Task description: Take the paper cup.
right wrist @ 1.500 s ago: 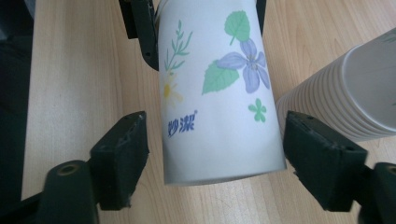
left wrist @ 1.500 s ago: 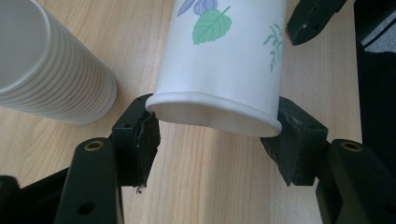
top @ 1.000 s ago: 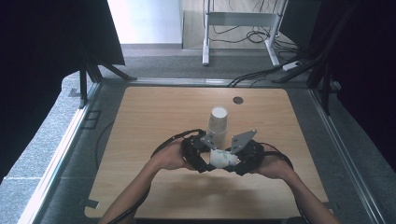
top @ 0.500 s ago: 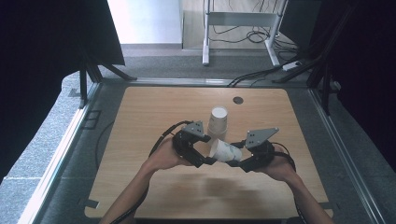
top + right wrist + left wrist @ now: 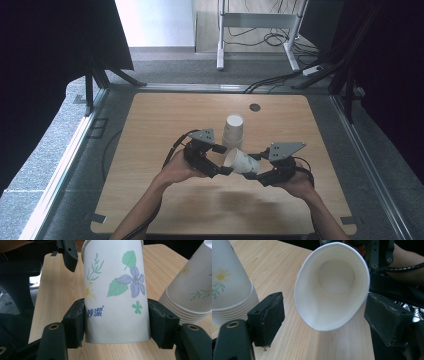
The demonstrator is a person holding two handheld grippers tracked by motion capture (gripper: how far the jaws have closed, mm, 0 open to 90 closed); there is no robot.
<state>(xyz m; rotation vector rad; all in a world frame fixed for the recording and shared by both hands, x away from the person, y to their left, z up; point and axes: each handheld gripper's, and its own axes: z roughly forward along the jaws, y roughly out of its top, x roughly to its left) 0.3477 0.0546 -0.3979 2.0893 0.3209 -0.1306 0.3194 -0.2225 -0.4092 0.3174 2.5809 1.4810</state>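
A flowered white paper cup [image 5: 241,161] [image 5: 115,285] lies on its side just above the table, and my right gripper [image 5: 257,167] [image 5: 116,322] is shut on it near its base. The cup's open mouth [image 5: 332,290] faces my left gripper [image 5: 223,160] [image 5: 327,315]. That gripper is open with the rim between its jaws. The jaws have just been closing a little; one pad [image 5: 269,315] stands clear of the cup and the other pad [image 5: 384,315] sits right at the rim. An upside-down stack of the same cups [image 5: 233,131] [image 5: 227,290] [image 5: 192,290] stands just behind both grippers.
The wooden table [image 5: 150,130] has a small dark round disc [image 5: 255,107] near its far edge. Black curtains hang at both sides, and a white metal frame [image 5: 260,20] with cables stands on the floor beyond the table.
The two grippers have drawn apart. My right gripper has carried the cup to the right, and my left gripper's jaws have let go of it and stand wider.
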